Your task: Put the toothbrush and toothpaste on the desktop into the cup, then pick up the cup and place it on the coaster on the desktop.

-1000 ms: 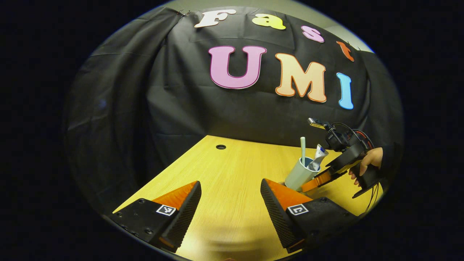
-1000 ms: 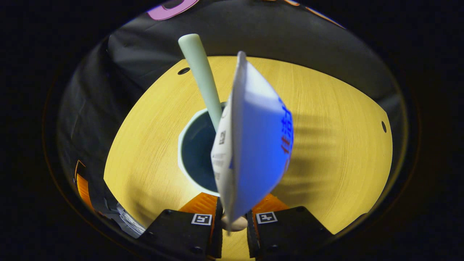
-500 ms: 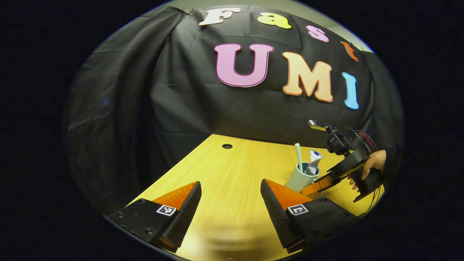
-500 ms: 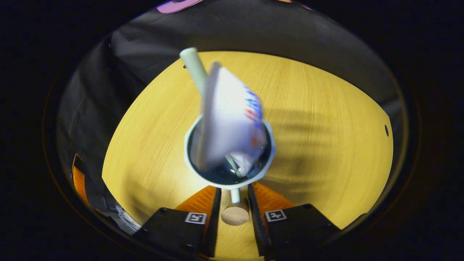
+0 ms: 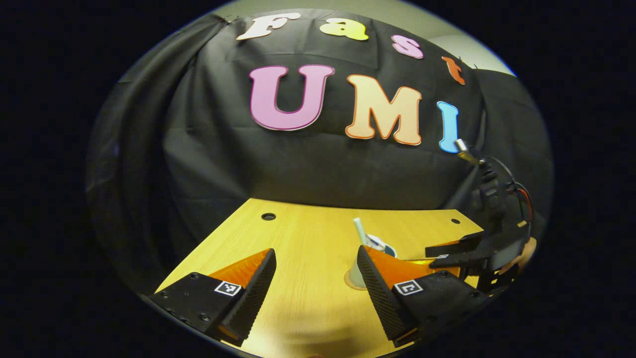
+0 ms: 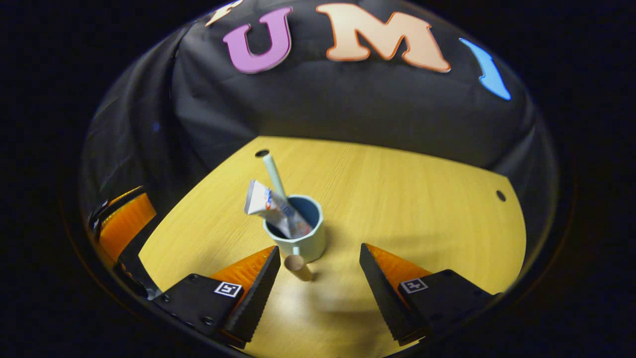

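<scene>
A pale cup (image 6: 304,242) stands upright on the yellow desktop (image 6: 397,189), its knobbed handle (image 6: 297,266) pointing toward me. A pale toothbrush handle (image 6: 275,174) and a white toothpaste tube (image 6: 271,206) lean out of it to the left. My right gripper (image 6: 318,286) is open, just short of the cup, touching nothing. In the left gripper view the cup (image 5: 354,271) is half hidden behind one finger of my open left gripper (image 5: 315,283), with the toothbrush (image 5: 358,231) sticking up. A tan edge (image 5: 349,284) shows at the cup's foot; I cannot tell whether it is the coaster. The right gripper (image 5: 439,253) hovers to its right.
The desktop has small round holes near its back corners (image 6: 262,153) (image 6: 500,195). Black cloth closes the booth behind and at the sides. My left gripper (image 6: 124,223) shows at the left edge of the right gripper view.
The cup hung tilted, held by its handle in the right gripper. Now it stands upright on the desk. The right gripper has opened and drawn back. The left gripper has turned toward the cup.
</scene>
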Tool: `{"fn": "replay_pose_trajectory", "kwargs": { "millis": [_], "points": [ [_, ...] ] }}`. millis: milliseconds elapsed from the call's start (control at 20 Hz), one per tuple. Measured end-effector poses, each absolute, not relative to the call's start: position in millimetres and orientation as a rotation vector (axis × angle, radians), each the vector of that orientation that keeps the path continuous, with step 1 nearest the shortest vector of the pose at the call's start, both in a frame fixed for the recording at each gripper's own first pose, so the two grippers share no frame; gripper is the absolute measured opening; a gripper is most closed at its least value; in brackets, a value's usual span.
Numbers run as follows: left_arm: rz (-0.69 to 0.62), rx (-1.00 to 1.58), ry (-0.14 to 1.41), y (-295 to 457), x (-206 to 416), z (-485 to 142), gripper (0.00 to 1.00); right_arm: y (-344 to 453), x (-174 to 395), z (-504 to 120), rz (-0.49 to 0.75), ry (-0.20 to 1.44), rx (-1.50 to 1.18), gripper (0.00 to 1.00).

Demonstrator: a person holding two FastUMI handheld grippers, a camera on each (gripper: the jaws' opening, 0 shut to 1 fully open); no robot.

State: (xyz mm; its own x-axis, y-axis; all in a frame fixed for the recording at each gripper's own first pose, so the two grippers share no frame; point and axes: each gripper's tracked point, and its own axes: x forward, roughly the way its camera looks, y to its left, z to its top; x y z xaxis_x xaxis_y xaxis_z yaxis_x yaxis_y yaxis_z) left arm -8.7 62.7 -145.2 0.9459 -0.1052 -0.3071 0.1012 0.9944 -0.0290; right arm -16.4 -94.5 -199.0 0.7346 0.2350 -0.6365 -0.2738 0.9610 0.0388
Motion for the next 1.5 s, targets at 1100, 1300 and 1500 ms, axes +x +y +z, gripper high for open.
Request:
{"fn": "replay_pose_trajectory", "kwargs": {
  "millis": [1100,1300,1500],
  "points": [
    [-0.201,-0.017,0.132,-83.6,-5.4,-54.6,0.94,-308.3,-71.5,13.3,-0.032,0.070,-0.004,0.98],
    [-0.217,-0.036,0.098,-89.2,3.8,-34.7,0.94,-317.9,-66.4,35.0,-0.059,0.033,-0.032,0.98],
    [-0.243,-0.008,0.055,-97.5,11.8,-16.2,0.94,-328.1,-68.2,51.0,-0.080,0.004,-0.036,0.98]
  ]
}}
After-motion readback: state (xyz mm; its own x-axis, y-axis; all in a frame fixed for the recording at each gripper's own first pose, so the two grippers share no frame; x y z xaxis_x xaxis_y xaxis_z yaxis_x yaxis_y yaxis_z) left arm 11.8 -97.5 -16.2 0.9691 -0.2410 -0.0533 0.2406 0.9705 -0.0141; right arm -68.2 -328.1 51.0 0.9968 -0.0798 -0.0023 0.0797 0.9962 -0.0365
